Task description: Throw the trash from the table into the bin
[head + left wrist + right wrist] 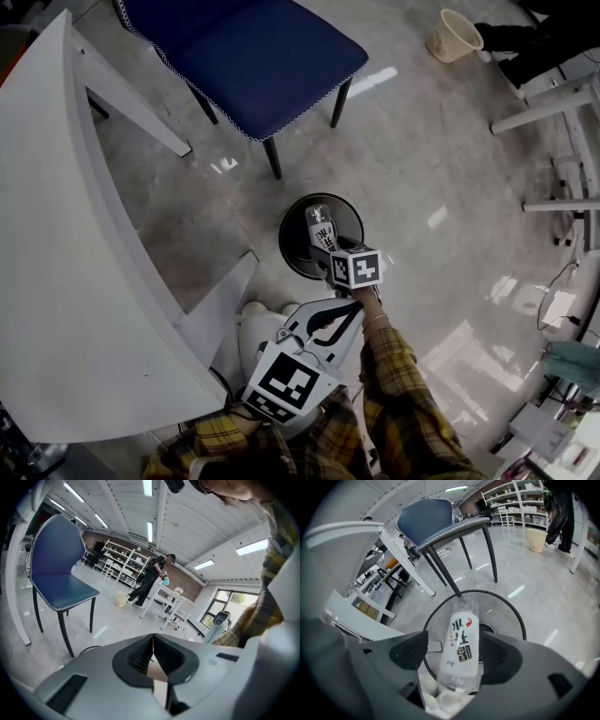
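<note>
A clear plastic bottle (320,223) with a white printed label hangs over the black mesh bin (291,253) on the floor. My right gripper (324,244) is above the bin's near rim. In the right gripper view the bottle (461,648) lies between the wide-apart jaws, cap pointing into the bin (506,604); it rests against the right pad, and a gap shows at the left pad. My right gripper (455,652) is open. White crumpled paper (433,700) shows under the bottle. My left gripper (343,302) hovers beside it, shut and empty (153,638).
A white table (75,234) runs along the left. A blue chair (244,52) stands just beyond the bin. A beige bucket (455,36) sits far off. White table legs (553,112) are at the right. A person (152,581) stands by distant shelves.
</note>
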